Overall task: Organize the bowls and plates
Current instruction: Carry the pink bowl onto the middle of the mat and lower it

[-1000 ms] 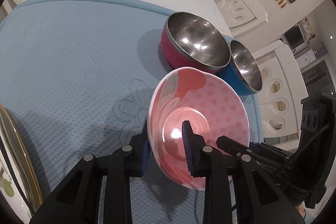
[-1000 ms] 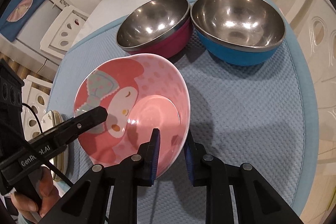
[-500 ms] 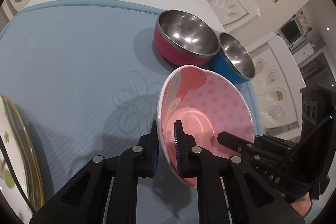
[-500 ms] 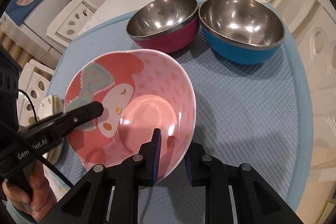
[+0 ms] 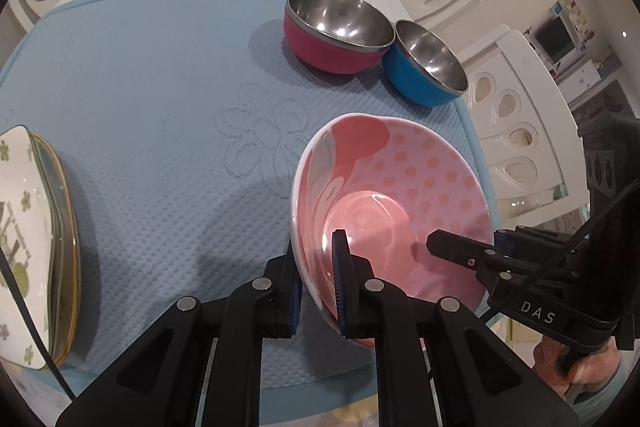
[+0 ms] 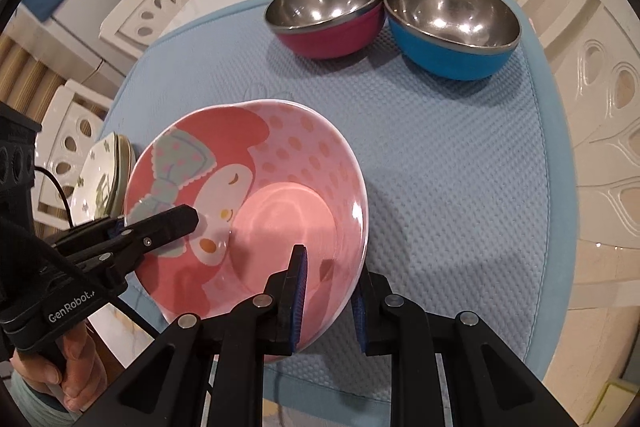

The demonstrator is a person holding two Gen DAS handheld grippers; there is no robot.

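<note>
Gripping the glossy pink bowl (image 5: 420,187) by opposite rims; both tools clamped.

The middle of the mat (image 5: 160,131) is bare and gives free room. At its far edge the red bowl (image 5: 332,43) and blue bowl (image 5: 420,79) stand touching. The plates (image 5: 36,247) block the left edge.

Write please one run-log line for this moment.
left gripper: shut on pink bowl | right gripper: shut on pink bowl | bowl: lifted, tilted | steel bowls: on mat
</note>
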